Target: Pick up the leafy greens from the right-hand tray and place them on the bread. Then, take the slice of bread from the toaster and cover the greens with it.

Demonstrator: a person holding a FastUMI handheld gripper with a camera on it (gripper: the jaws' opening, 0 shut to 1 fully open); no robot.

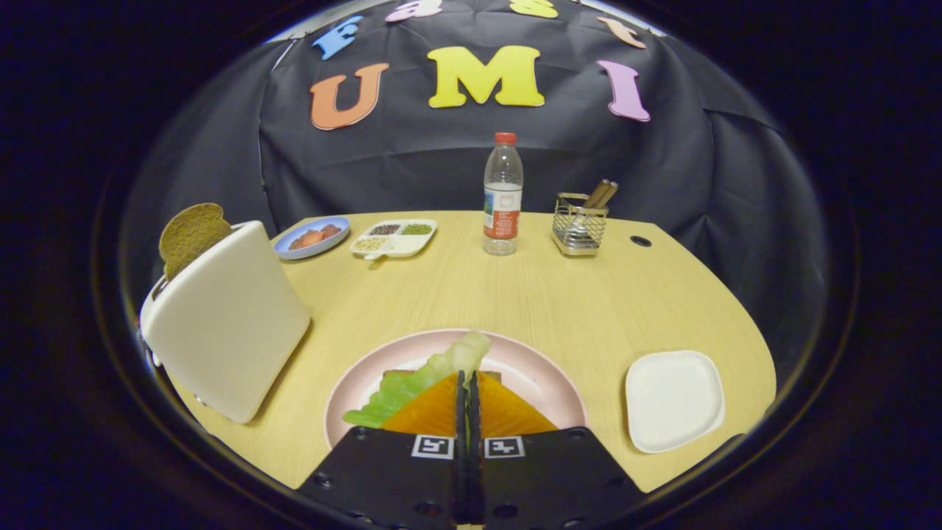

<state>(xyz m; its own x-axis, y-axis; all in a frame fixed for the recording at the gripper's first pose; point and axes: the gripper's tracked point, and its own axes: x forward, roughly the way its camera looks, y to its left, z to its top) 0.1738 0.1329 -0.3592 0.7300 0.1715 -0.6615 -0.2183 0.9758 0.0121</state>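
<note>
Pinching the leafy greens [423,379] with my gripper [468,390] fingers pressed together on the leaf, I hang over the pink plate [548,375] at the table's near edge, above the bread there, while the toaster [228,324] by the left edge offers its slice [190,234].

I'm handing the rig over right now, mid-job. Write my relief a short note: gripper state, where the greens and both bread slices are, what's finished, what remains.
Gripper: fingers closed together on the leafy greens, held over the pink plate.
A corner of the bread shows just beyond the fingers on that plate; most of it is hidden.
Right-hand white tray: bare, greens already taken.
Second bread slice stands up out of the white toaster, beside the plate.
Done: greens picked up and brought over the plate.
Left: release the greens on the bread, then fetch the toaster slice and cover them.
</note>
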